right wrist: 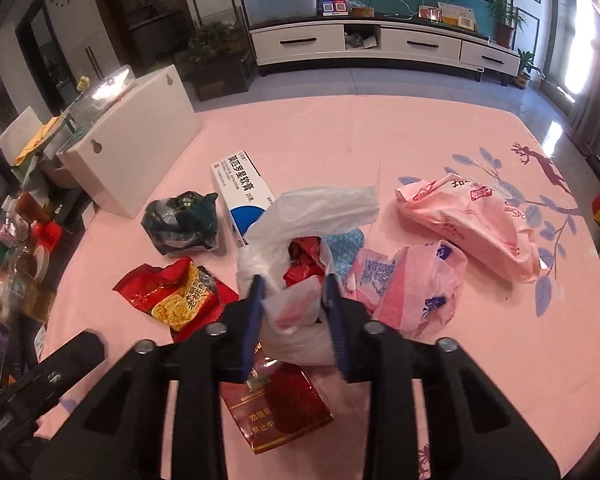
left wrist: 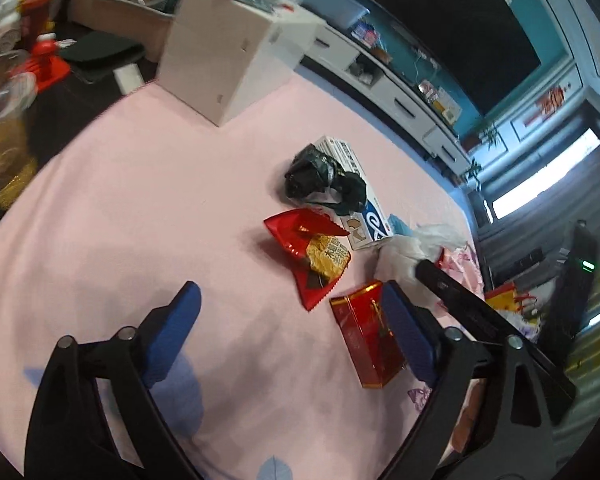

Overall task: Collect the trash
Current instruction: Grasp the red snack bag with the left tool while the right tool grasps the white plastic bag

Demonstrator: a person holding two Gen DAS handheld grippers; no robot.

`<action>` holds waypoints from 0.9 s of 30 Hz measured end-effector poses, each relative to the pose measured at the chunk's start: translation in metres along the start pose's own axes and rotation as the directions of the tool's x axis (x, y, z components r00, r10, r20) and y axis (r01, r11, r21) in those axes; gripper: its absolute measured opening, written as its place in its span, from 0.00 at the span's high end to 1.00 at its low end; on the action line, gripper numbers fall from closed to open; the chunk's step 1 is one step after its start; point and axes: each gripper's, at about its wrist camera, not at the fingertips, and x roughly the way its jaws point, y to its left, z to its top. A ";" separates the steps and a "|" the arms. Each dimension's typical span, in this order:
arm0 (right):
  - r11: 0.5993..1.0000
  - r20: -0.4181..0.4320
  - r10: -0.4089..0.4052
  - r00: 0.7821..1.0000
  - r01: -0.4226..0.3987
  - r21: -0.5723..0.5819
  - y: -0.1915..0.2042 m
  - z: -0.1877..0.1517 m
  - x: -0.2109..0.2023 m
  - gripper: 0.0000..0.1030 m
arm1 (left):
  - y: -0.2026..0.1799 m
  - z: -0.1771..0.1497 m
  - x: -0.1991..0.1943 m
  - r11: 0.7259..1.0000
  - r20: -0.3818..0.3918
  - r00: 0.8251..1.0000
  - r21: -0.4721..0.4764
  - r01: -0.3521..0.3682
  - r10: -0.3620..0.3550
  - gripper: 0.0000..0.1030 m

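Trash lies on a pink tablecloth (left wrist: 140,200). My left gripper (left wrist: 288,304) is open and empty above the cloth, its right finger beside a red cigarette pack (left wrist: 366,340). A red snack wrapper (left wrist: 312,252), a crumpled dark green bag (left wrist: 320,178) and a white-blue medicine box (left wrist: 364,208) lie beyond it. My right gripper (right wrist: 294,308) is shut on the edge of a white plastic bag (right wrist: 300,220) that holds a red wrapper (right wrist: 304,260). The cigarette pack (right wrist: 276,408) lies under it. The snack wrapper (right wrist: 176,296), the green bag (right wrist: 184,220) and the medicine box (right wrist: 242,184) lie to its left.
A white box (right wrist: 136,148) stands at the cloth's far left. Pink plastic bags (right wrist: 464,220) (right wrist: 412,284) and a blue quilted item (right wrist: 346,248) lie right of the white bag. A cluttered side table (left wrist: 12,80) is at the left. A TV cabinet (right wrist: 380,44) stands beyond.
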 end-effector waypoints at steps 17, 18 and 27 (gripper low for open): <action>0.998 0.166 0.033 0.986 -0.040 0.039 -0.068 -0.034 -0.109 0.81 | -0.010 0.026 0.066 0.998 -0.052 0.999 0.066 -0.003 0.006 0.68; 0.999 0.155 0.025 0.988 -0.029 0.022 -0.069 -0.038 -0.108 0.81 | -0.010 0.025 0.066 0.997 -0.041 0.999 0.072 -0.008 0.011 0.73; 0.993 0.041 0.090 0.995 -0.093 0.077 -0.075 -0.055 -0.082 0.36 | -0.018 0.007 0.043 0.998 -0.002 1.000 0.062 0.011 -0.011 0.88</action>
